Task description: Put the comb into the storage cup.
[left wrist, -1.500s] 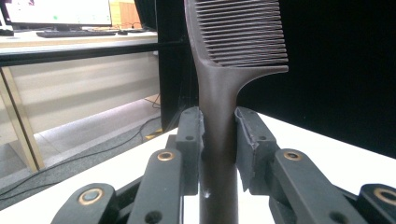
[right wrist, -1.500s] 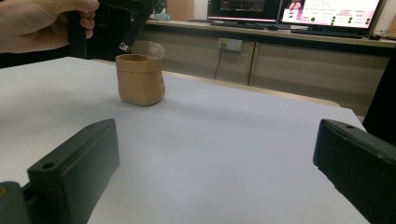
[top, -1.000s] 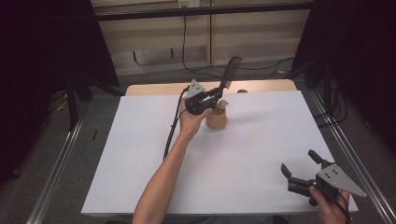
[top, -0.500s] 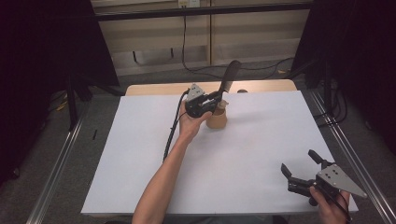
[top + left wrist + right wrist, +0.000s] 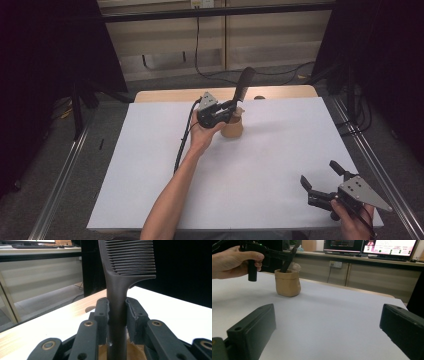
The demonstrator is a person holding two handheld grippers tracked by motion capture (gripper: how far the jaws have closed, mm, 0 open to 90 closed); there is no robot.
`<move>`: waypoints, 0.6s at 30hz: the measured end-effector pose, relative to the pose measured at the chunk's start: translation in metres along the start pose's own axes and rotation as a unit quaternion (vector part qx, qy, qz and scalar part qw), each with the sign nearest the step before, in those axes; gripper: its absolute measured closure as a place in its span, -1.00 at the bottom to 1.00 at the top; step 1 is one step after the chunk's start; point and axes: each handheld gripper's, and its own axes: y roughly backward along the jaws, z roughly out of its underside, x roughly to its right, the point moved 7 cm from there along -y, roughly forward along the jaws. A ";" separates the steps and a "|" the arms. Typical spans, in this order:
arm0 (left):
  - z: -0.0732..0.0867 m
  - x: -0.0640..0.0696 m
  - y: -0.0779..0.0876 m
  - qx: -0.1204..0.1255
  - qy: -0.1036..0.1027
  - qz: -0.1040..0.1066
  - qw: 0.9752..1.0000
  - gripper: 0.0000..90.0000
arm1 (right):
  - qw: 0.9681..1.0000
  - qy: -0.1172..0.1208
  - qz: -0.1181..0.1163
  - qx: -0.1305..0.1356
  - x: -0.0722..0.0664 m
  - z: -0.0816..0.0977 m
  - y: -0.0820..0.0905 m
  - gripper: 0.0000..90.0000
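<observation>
Comb point(image 5: 117, 290), black and matte, with a round smooth handle and a row of fine straight teeth at the top, stands almost upright with its handle clamped between the two jaws of the left gripper point(image 5: 117, 312). Its lower end goes down into a small tan cup point(image 5: 233, 128) that looks like a soft paper bag with a rolled, wrinkled rim. The cup stands near the far edge of the white sheet point(image 5: 260, 165) that covers the table, just beside the left hand point(image 5: 202, 136). In the high view the comb point(image 5: 243, 87) leans a little to the right above the cup, but its teeth are too small to see there; the left gripper view shows them clearly, and also the rubbery jaw pads pressed flat on the handle. The right gripper view shows the cup point(image 5: 287, 282) from the side, with its creased wall, and something pale and rounded inside it beside the comb; I cannot tell what it is. The right gripper point(image 5: 322, 182) is held by the right hand point(image 5: 352, 222) at the near right corner of the sheet, well apart from the cup, its jaws spread wide with nothing between them. A strip of light wood point(image 5: 165, 95) shows beyond the far edge of the sheet.
</observation>
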 end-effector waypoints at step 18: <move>0.016 -0.005 0.005 -0.031 -0.002 -0.012 0.999 0.62 | 1.000 0.000 0.000 -0.004 0.000 0.001 -0.001 -1.00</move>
